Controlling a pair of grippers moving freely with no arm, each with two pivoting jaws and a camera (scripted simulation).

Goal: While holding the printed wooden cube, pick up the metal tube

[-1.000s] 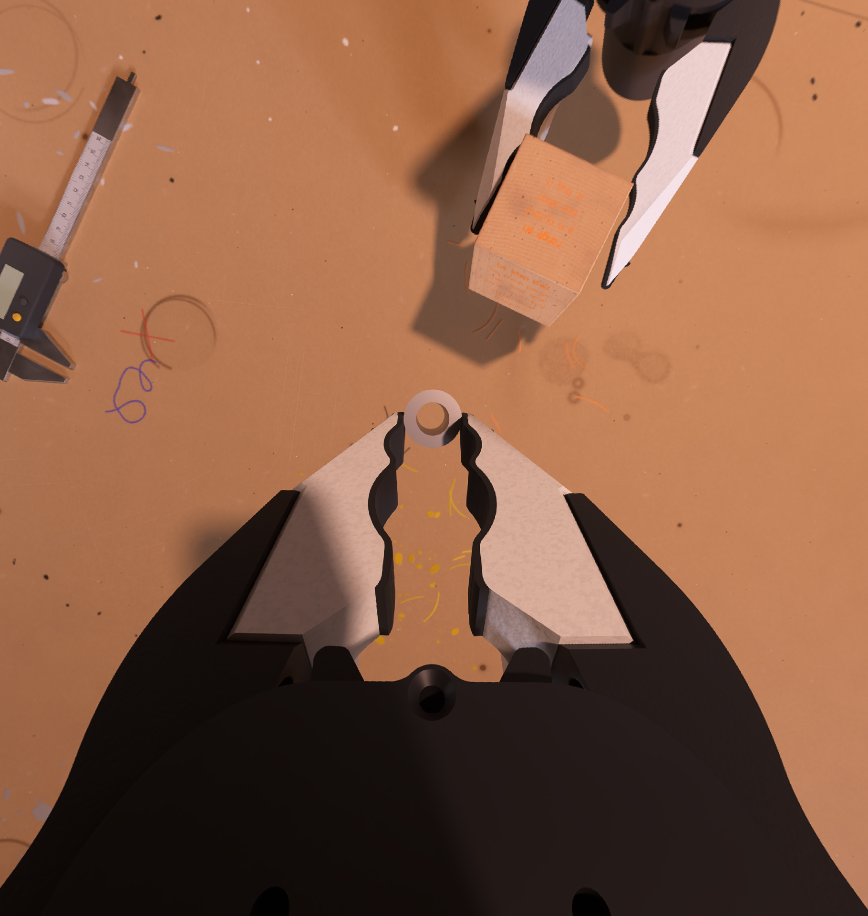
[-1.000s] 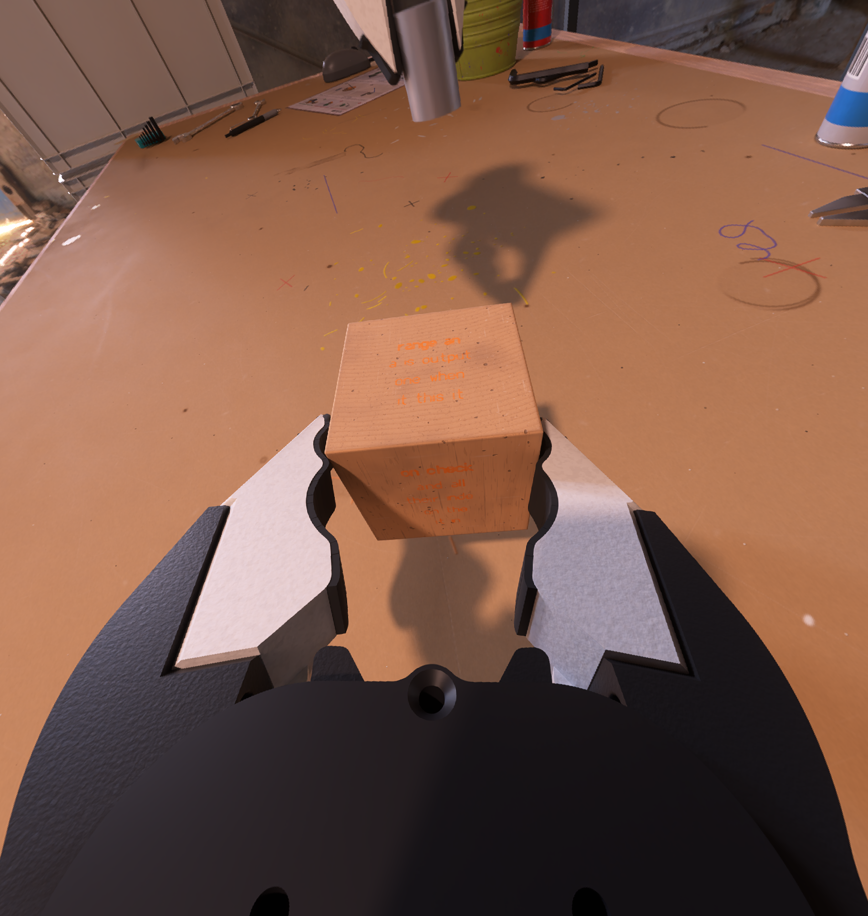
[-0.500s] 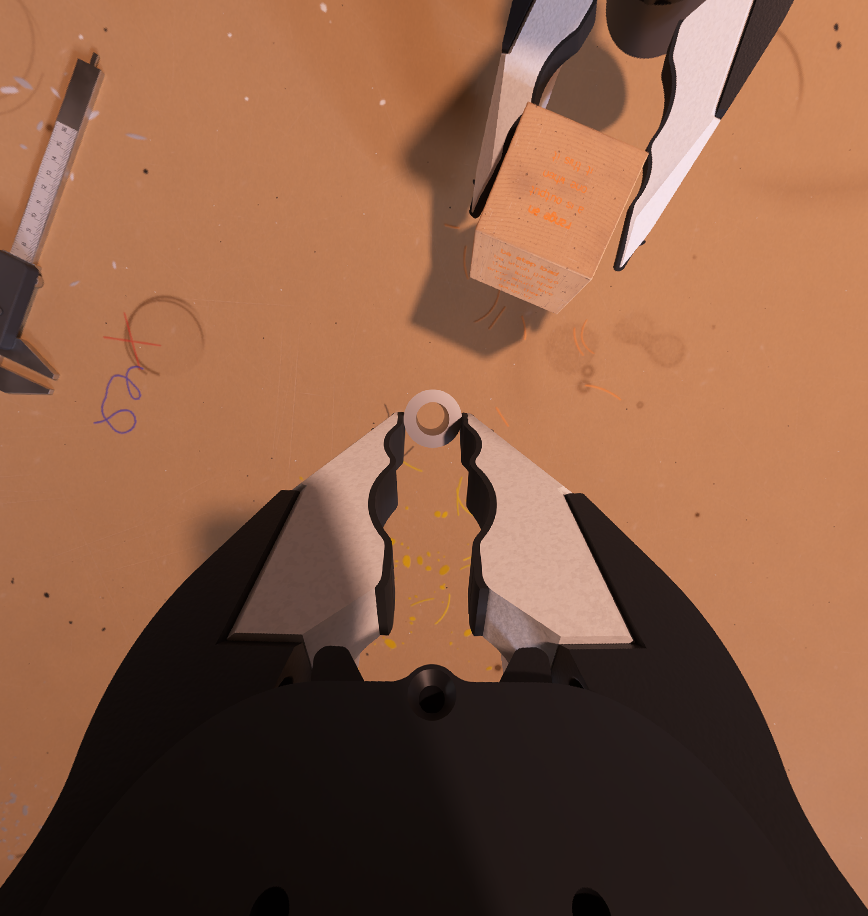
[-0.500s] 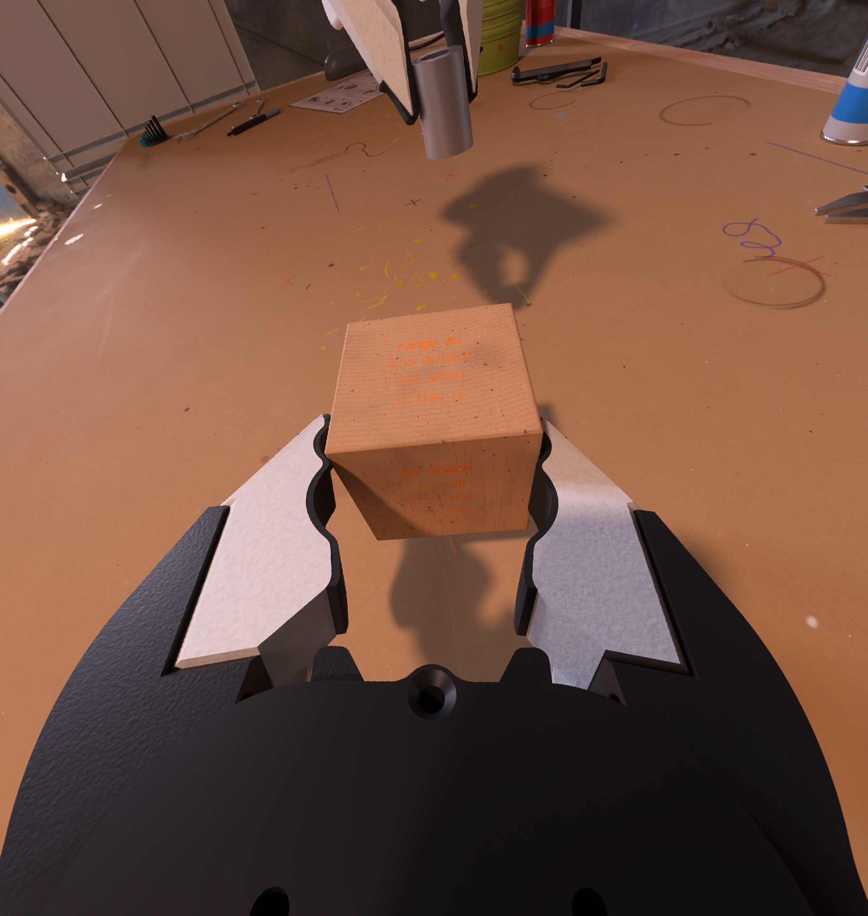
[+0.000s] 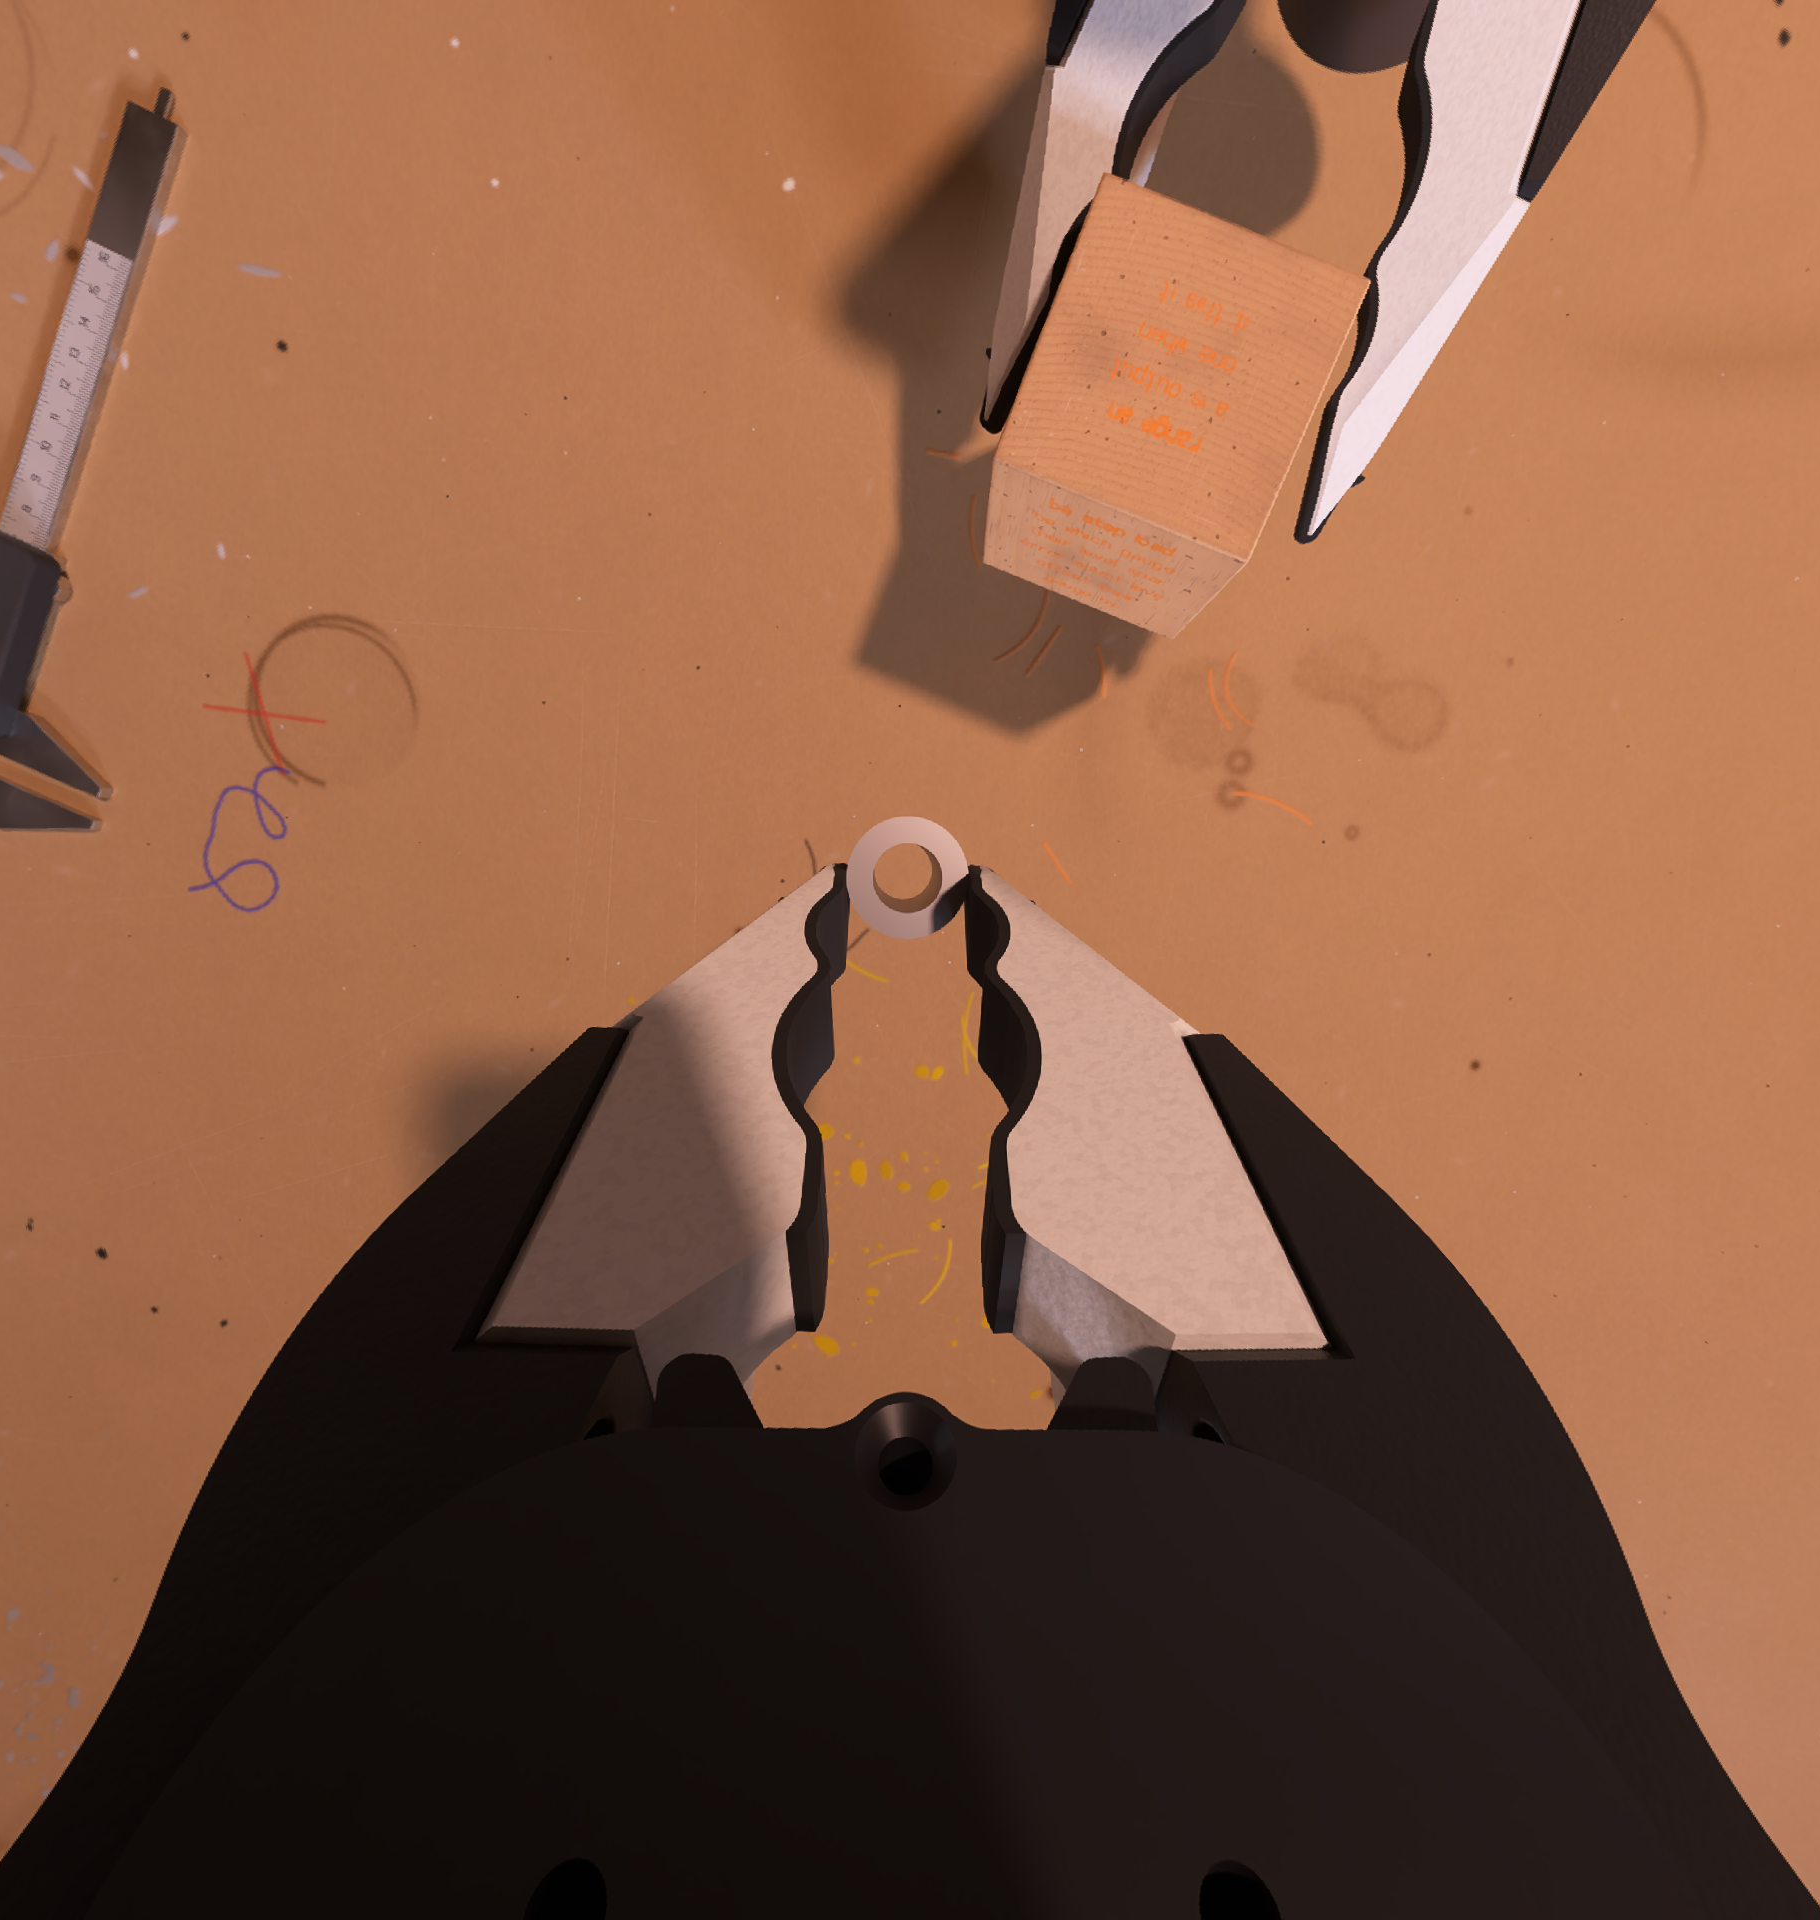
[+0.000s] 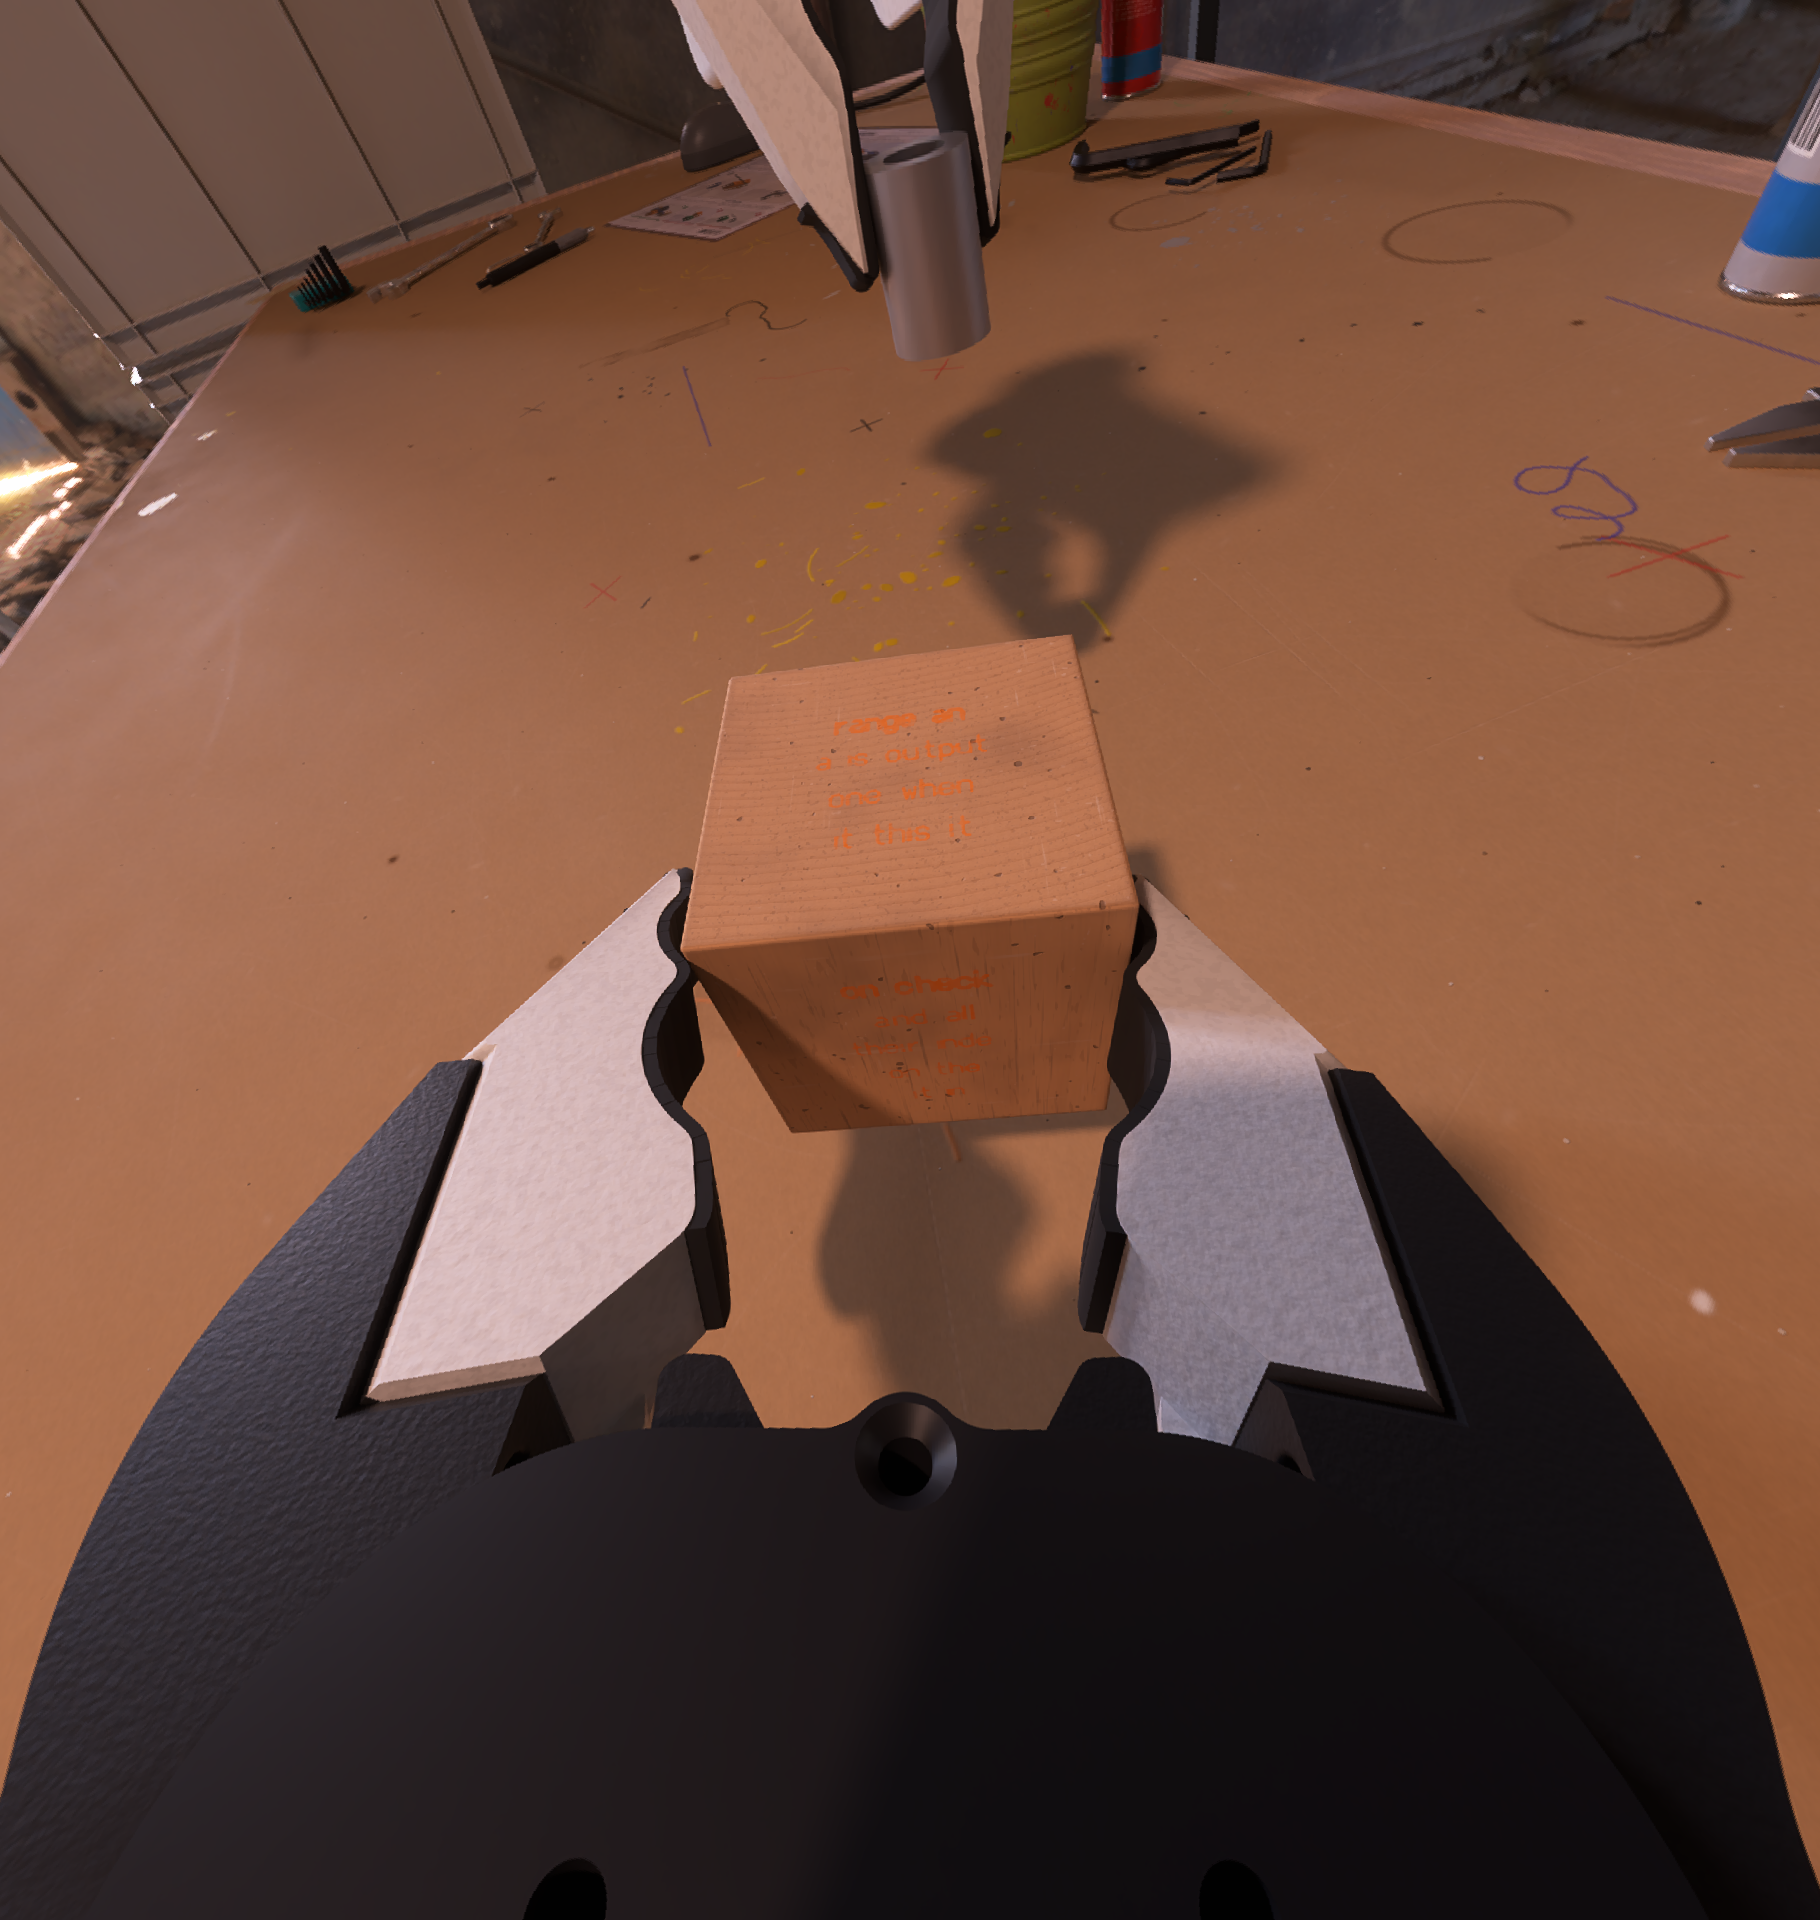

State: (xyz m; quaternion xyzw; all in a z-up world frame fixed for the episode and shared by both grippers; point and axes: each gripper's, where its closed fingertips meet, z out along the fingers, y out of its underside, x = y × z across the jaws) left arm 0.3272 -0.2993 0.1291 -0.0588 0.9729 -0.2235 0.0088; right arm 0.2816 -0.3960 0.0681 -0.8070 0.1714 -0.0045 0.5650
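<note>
We clamp the left gripper [image 5: 906, 883] on the upright grey metal tube [image 5: 906, 878], while the right gripper [image 6: 911, 914] grips the orange-printed wooden cube [image 6: 911, 810], keeping both airborne.

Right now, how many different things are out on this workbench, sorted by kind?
Held pieces: 2, the wooden cube and the metal tube.
Grippers: 2, the right gripper and the left gripper.
Measuring tools: 1, a digital caliper.
Containers at the far edge: 3, a green can, a red can, a blue and white tube.
Hex keys: 1 set.
Total: 9.
</note>
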